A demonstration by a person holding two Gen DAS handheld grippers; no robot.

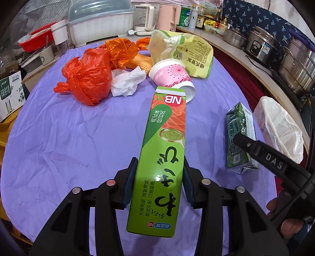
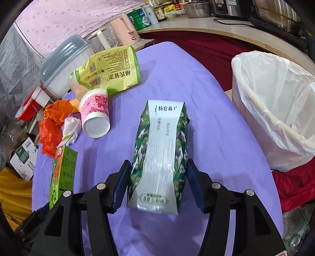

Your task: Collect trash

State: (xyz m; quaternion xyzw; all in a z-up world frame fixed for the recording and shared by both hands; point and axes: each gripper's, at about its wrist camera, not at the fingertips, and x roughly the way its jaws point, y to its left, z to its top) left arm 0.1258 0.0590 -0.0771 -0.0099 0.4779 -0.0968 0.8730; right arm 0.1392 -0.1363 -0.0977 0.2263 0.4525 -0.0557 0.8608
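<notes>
Purple tablecloth (image 1: 69, 137) over the table, pink electric kettle (image 1: 167, 16) and white glass kettle (image 1: 144, 18) behind it, lidded dish rack (image 1: 98, 25), sauce bottles (image 1: 208, 19), steel pots (image 1: 279, 51) along the wooden counter (image 1: 254, 65)

Trash pile (image 1: 110, 65) lies far on the table (image 1: 69, 137); the lined bin (image 2: 275, 110) stands off its right edge.

Both grippers (image 1: 158, 184) (image 2: 158, 186) are matte black plastic with silver round screws and ribbed dark-blue fingers (image 1: 130, 182); one arm reads "DAS" in white.
</notes>
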